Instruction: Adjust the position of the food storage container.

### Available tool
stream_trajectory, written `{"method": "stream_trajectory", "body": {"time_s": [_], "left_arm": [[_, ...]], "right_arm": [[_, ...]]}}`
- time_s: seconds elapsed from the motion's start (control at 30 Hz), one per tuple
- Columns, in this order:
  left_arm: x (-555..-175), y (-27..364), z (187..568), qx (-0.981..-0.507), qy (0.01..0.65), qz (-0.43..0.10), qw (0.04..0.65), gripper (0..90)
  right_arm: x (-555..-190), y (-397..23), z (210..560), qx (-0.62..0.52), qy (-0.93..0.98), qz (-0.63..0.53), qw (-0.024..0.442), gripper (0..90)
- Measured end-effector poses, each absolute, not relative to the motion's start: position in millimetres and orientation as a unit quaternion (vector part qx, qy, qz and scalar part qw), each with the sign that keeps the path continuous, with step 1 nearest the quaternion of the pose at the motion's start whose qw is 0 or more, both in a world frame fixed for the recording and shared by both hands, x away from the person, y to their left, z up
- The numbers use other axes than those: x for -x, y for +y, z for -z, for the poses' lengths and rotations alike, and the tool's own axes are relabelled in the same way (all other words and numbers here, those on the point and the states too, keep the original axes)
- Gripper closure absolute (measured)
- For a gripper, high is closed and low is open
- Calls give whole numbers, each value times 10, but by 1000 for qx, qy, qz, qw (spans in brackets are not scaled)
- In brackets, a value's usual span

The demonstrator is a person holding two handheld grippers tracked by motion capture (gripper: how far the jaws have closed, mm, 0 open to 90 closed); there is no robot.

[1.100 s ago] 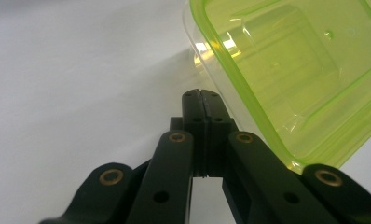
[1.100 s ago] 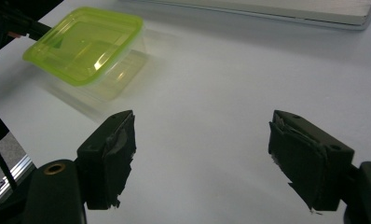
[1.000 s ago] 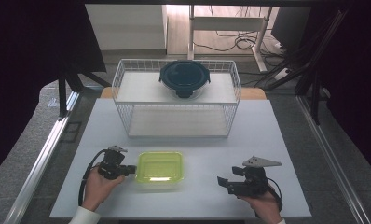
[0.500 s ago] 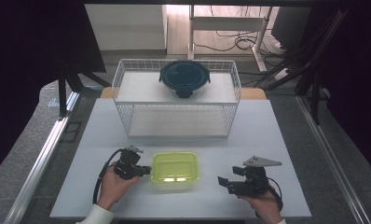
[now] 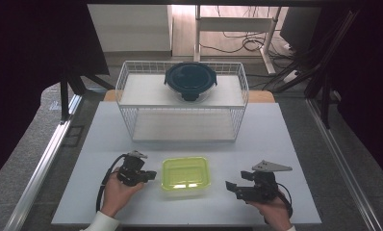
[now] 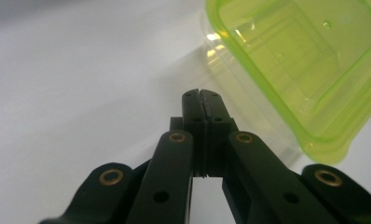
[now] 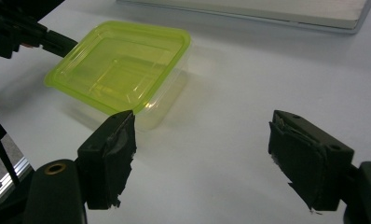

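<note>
A yellow-green lidded plastic container (image 5: 185, 174) sits on the white table (image 5: 276, 144) near the front, between my two grippers. My left gripper (image 5: 153, 175) lies level at its left edge with the jaws shut and empty. In the left gripper view the joined tips (image 6: 201, 93) point at the container (image 6: 295, 60) by its clear lower wall; I cannot tell whether they touch. My right gripper (image 5: 230, 186) rests to the container's right, apart from it and open. In the right gripper view its gripper (image 7: 202, 149) has nothing between the worn pads (image 7: 118, 144), and the container (image 7: 123, 65) lies ahead to the left.
A white wire rack (image 5: 182, 103) stands at the back of the table, with a dark round lidded bowl (image 5: 190, 80) on its upper level. Bare table lies between the rack and the container. Cables trail from both grippers toward the front edge.
The container has slid to the right, with my left gripper following behind its left edge. Most of that shift came early. The right gripper has kept still.
</note>
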State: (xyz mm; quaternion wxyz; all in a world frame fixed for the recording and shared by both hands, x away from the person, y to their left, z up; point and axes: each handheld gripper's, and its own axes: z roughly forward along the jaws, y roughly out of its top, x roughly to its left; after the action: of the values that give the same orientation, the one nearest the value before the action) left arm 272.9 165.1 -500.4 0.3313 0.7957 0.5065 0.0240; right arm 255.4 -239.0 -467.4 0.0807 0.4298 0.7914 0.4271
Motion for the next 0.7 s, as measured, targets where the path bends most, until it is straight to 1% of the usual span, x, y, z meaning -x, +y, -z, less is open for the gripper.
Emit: {"method": "stream_trajectory", "body": {"time_s": [0.13,0.17,0.2,0.23,0.27,0.3,0.33,0.43,0.47,0.6,0.67,0.7], "left_arm": [[-2593,1765,4868,-780,511,-44,360,897],[-2563,1788,4827,-774,513,-48,368,875],[-2535,1810,4784,-768,514,-51,378,825],[-2513,1829,4740,-765,513,-53,386,734],[-2497,1841,4700,-761,515,-55,391,614],[-2486,1857,4663,-757,517,-60,396,536],[-2478,1868,4631,-753,517,-63,402,481],[-2467,1886,4584,-747,512,-57,420,377],[-2466,1886,4583,-746,512,-55,422,377],[-2464,1877,4606,-735,522,-44,430,310],[-2466,1870,4617,-730,526,-38,435,294],[-2474,1858,4620,-728,528,-35,436,265]], "right_arm": [[-2550,-2401,4631,-432,785,-435,85,235],[-2556,-2392,4633,-433,786,-434,85,235],[-2563,-2373,4639,-432,787,-432,85,235],[-2574,-2352,4639,-430,790,-429,83,233],[-2589,-2330,4633,-425,794,-427,80,229],[-2602,-2309,4620,-421,797,-427,76,226],[-2617,-2297,4607,-418,798,-428,75,225],[-2699,-2253,4586,-423,795,-431,66,226],[-2699,-2253,4586,-423,795,-431,66,226],[-2793,-2190,4580,-434,792,-427,51,231],[-2818,-2150,4569,-433,793,-426,48,233],[-2841,-2102,4545,-428,797,-425,45,233]]}}
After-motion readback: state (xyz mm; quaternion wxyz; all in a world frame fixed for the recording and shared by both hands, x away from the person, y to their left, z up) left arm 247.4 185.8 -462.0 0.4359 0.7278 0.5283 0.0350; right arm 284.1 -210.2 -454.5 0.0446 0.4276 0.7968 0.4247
